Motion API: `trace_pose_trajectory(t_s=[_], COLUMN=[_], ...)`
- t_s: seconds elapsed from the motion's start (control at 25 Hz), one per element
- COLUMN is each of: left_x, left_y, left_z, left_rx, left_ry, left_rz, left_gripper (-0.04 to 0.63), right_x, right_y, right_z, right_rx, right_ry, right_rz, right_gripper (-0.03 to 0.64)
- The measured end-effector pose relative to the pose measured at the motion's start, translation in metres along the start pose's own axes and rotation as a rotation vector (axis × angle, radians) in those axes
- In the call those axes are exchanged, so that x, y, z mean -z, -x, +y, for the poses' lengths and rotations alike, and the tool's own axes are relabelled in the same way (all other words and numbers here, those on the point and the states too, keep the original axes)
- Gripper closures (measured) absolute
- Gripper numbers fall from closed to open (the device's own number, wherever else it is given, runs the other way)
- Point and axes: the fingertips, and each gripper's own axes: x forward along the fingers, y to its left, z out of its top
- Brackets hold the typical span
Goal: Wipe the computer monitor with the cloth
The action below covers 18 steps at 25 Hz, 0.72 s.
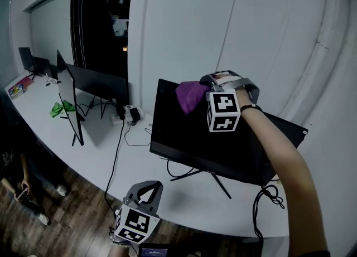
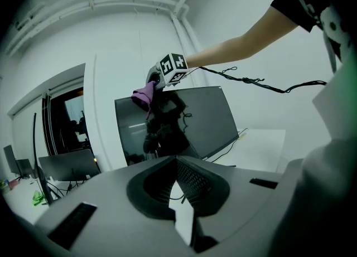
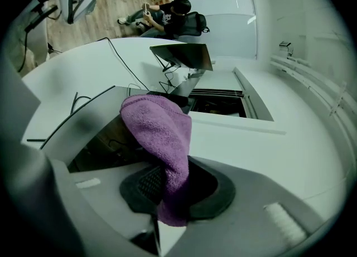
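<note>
The right gripper had its fingers pinching the purple cloth. The loose fold bulged ahead of them against the top edge of the monitor, probably so that only fabric met the screen. The left gripper, fingers pressed together on nothing, hung low by the worktop, with the monitor well beyond its fingers.

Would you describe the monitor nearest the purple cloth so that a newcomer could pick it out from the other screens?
A long white desk runs along the wall and carries several dark monitors. The one meant is the nearest monitor, at the desk's right end. It alone has the purple cloth at its top edge, held in the right gripper.
</note>
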Motion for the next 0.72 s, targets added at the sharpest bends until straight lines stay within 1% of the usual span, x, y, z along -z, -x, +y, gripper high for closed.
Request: trace_pose_trajectory(t_s=[0.24,0.52,0.72], left_x=[-0.008,-0.013,-0.02], left_y=[-0.01,-0.023,-0.033], left_z=[-0.016,-0.034,-0.051], left_rx=[0.037,0.08,0.118], left_ry=[-0.015,-0.021,-0.034], left_rz=[-0.013,-0.02,-0.03], left_gripper=[0.589,0.589,0.589], right_x=[0.031,0.07,0.097], right_y=[0.018,0.045,0.064], right_z=[0.012,0.032,0.046], right_rx=[0.002,-0.019,-0.029], right_ry=[-0.008,0.01,-0.006], right_rz=[0.04,0.095,0.129], right_gripper=[0.54,0.54,0.54])
